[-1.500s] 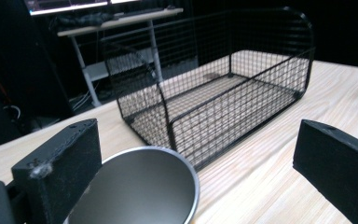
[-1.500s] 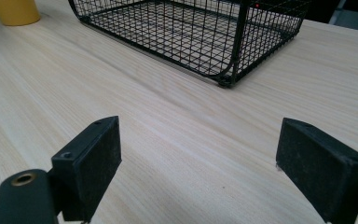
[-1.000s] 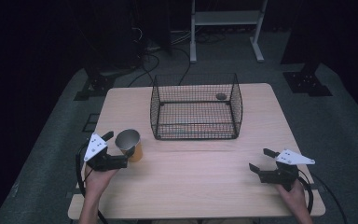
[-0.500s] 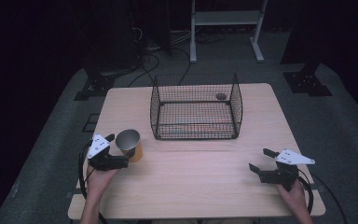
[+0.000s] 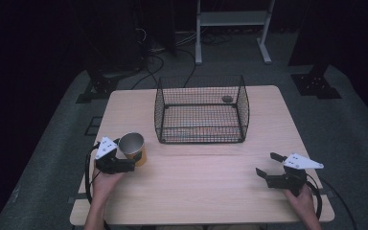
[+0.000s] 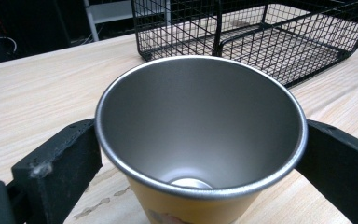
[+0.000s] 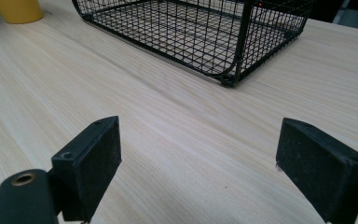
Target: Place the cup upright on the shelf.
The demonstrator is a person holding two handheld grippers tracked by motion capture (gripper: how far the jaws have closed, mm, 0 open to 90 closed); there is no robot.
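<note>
Gripping the steel cup (image 5: 133,146) at lower left between our left gripper's (image 5: 117,164) jaws, we leave the wire basket (image 5: 201,111) empty, our right gripper (image 5: 271,169) gaping idle.

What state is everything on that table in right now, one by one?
Cup: upright, empty, held between jaws.
Left gripper: closed on the cup.
Right gripper: open, holding nothing, above the table.
Wire basket: upright, open-topped; a small dark thing shows at its far side.
</note>
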